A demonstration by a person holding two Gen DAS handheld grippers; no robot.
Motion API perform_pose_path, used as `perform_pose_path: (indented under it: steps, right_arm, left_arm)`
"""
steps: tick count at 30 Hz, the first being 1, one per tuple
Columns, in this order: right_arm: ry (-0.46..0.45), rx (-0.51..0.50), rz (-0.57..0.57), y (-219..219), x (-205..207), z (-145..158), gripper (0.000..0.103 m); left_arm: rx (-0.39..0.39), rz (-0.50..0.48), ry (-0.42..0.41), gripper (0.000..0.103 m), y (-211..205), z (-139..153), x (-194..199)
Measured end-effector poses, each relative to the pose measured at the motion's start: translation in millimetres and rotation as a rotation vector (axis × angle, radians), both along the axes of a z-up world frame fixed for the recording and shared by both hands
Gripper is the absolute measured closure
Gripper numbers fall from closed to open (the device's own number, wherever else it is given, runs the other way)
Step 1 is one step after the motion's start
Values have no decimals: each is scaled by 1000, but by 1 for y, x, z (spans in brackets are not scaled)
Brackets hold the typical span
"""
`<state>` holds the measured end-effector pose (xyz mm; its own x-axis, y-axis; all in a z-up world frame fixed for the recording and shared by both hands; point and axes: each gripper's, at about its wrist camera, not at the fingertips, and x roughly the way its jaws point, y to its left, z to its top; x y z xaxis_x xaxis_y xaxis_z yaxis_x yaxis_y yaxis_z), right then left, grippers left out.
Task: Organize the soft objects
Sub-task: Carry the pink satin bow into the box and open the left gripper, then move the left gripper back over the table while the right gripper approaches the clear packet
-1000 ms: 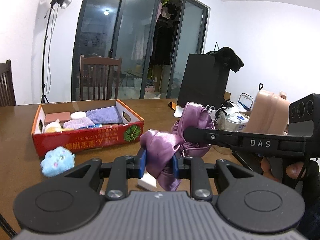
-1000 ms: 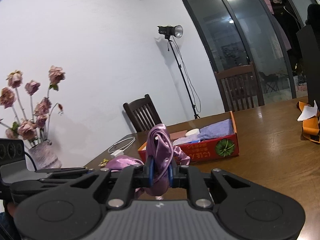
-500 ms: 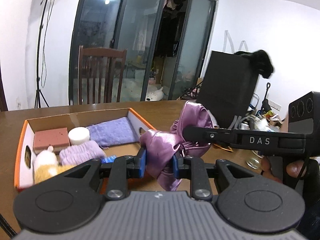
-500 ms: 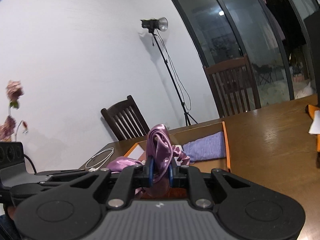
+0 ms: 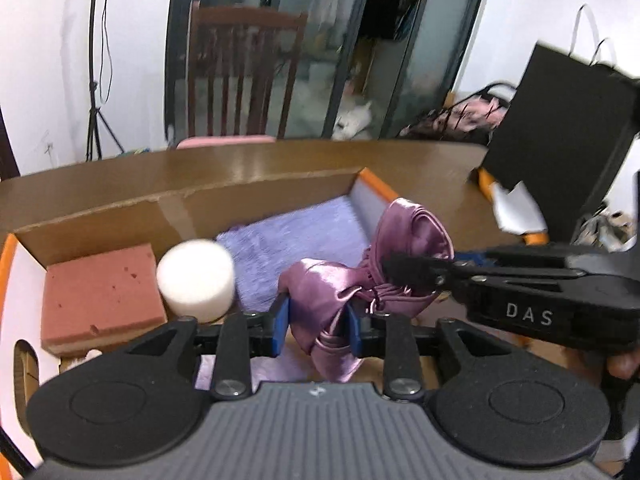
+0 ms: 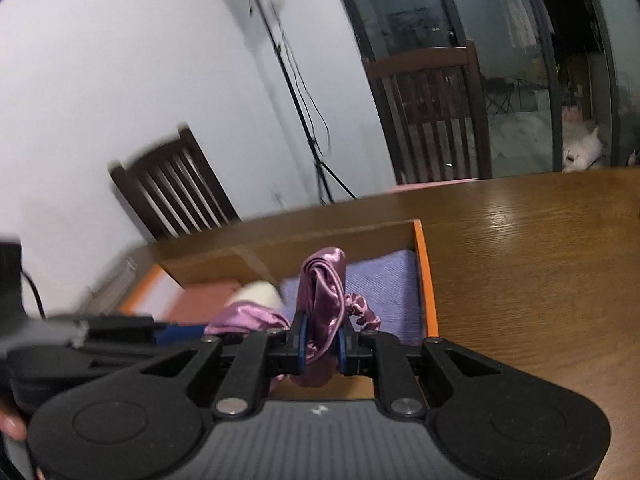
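Left gripper (image 5: 316,322) is clenched on one end of the purple satin cloth (image 5: 328,296), jaws narrowed to the bunched fabric between the blue pads. Right gripper (image 6: 320,340) is likewise pinched on the other end of the same cloth, a fold standing up above its fingers; in the left wrist view it reaches in from the right. The cloth spans between both, held aloft, touching nothing below as far as can be told. Change over the last second: both grippers have travelled from beside the cardboard box (image 5: 192,204) to directly above it; its interior now fills the lower view. Judgement: transport nearly complete, lowering and release remain. Below, against the box's right wall, lies the lavender towel (image 5: 304,232); toward its left end sit the white foam cylinder (image 5: 196,280) and, touching it, the pink sponge block (image 5: 100,292). The box stands on the wooden table (image 6: 540,248). Frames are motion-blurred.
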<state>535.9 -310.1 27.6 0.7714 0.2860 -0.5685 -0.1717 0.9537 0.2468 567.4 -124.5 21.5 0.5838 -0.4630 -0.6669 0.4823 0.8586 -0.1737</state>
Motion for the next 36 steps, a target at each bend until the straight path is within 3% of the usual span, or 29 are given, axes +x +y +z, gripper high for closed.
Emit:
perform_pose_path:
  steps: [1, 4, 5, 7, 12, 18, 26, 31, 36]
  right_arm:
    - [8, -21, -6, 4, 3, -3, 86]
    - [38, -81, -7, 15, 10, -8, 84]
    - [36, -99, -7, 17, 10, -8, 82]
    - [43, -110, -3, 19, 8, -7, 65]
    - [-11, -119, -19, 7, -5, 18, 64]
    - [-103, -149, -16, -4, -53, 67, 62]
    - [-218, -160, -1, -11, -142, 120, 55]
    - [-293, -129, 48, -8, -212, 117, 48]
    - [-304, -147, 83, 8, -284, 86, 48]
  left_arm:
    - [25, 4, 2, 57, -1, -4, 2]
    - [38, -10, -38, 46, 5, -4, -5]
    - [37, -14, -55, 46, 8, 0, -10]
    - [45, -15, -96, 42, 12, 9, -20]
    - [63, 0, -164, 41, 27, 38, -46]
    - [77, 37, -238, 38, 58, 80, -96]
    - [66, 91, -345, 26, 95, 125, -192]
    - [22, 150, -384, 25, 115, 114, -266]
    - [-23, 202, -365, 20, 127, 74, -339]
